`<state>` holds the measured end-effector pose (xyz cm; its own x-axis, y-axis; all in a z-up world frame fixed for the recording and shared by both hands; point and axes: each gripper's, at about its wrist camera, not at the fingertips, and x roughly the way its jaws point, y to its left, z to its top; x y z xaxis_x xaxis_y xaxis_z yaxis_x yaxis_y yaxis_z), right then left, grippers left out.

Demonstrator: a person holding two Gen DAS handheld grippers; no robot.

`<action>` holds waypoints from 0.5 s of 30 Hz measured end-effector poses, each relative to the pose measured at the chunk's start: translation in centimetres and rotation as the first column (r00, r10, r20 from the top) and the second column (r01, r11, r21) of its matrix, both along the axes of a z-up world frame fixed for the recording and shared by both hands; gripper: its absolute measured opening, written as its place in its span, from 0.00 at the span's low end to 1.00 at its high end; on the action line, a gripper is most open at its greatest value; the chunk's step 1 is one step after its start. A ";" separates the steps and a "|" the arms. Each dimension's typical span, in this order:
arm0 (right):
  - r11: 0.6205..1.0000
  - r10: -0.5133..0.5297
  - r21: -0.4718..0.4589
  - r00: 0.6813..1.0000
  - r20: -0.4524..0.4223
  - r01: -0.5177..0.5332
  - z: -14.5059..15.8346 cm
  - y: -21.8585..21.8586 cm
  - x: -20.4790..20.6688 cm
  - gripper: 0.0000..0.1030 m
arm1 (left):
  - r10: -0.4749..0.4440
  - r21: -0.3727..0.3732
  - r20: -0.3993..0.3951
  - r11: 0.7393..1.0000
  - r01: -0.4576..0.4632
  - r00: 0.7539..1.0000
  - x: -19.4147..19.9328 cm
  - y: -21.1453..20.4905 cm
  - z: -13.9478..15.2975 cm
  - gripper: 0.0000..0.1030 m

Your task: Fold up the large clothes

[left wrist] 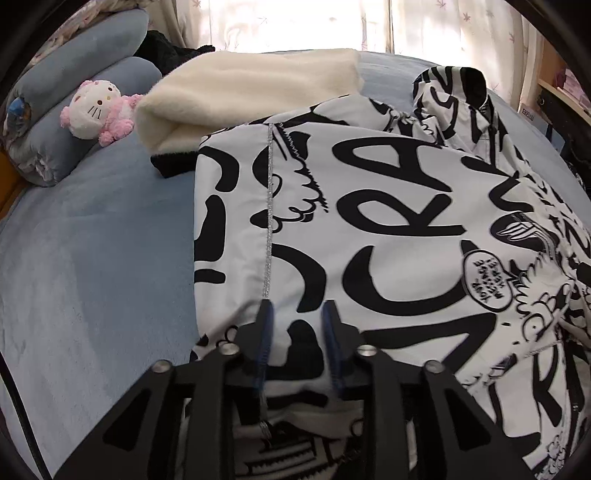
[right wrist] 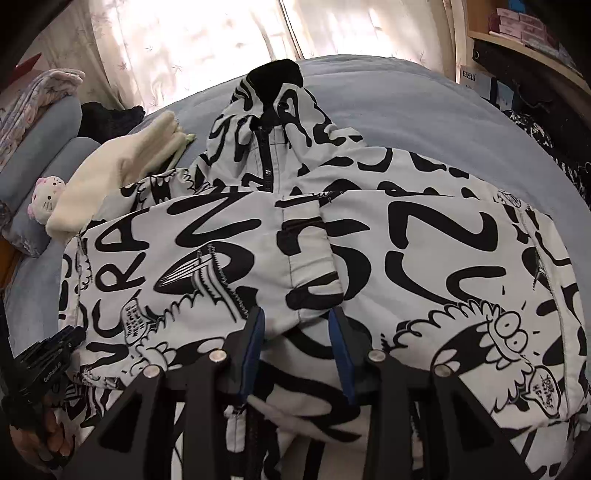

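Observation:
A white jacket (left wrist: 369,229) with black graffiti lettering lies spread on the blue bed (left wrist: 92,258), its hood (right wrist: 273,96) at the far end and its sleeves folded in. My left gripper (left wrist: 297,314) hovers over the jacket's near left part. Its blue pads stand apart, and the cloth between them is not pinched. In the right wrist view that gripper (right wrist: 70,338) sits at the jacket's left edge, with a hand below it. My right gripper (right wrist: 295,321) is at the jacket's (right wrist: 424,240) near middle, just below a folded cuff (right wrist: 314,258). A bunch of cloth fills the gap between its pads.
A cream fleece (left wrist: 240,96) lies folded behind the jacket's left side, with a dark garment (left wrist: 162,48) beyond it. A pink and white plush cat (left wrist: 99,110) leans on grey-blue pillows (left wrist: 74,74) at the left. Curtains (right wrist: 221,37) hang behind the bed. Shelves (right wrist: 517,29) stand at the right.

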<state>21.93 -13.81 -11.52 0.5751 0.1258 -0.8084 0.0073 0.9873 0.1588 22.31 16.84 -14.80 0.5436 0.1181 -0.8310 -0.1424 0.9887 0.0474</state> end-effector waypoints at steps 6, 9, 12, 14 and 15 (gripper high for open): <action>1.000 -0.001 0.005 1.000 0.021 0.001 1.2 0.3 -1.9 0.35 | 0.007 0.047 0.034 0.999 -0.009 0.999 -1.9 -0.5 1.7 0.58; 1.000 -0.003 0.015 1.000 0.030 0.003 1.8 0.3 -3.1 0.35 | 0.008 0.031 0.029 0.999 -0.009 1.000 -3.0 -0.7 2.6 0.58; 1.000 -0.012 0.023 0.999 0.042 0.011 2.5 0.2 -4.8 0.35 | 0.009 0.024 0.034 1.000 -0.010 0.999 -4.3 -0.9 3.5 0.58; 0.999 -0.016 0.032 0.999 0.050 0.015 3.0 0.0 -5.7 0.35 | 0.010 0.017 0.041 1.000 -0.011 0.999 -5.3 -1.1 4.3 0.58; 0.999 -0.018 0.035 0.998 0.053 0.016 3.1 0.0 -6.1 0.35 | 0.010 0.012 0.044 1.000 -0.011 0.999 -5.8 -1.3 4.6 0.58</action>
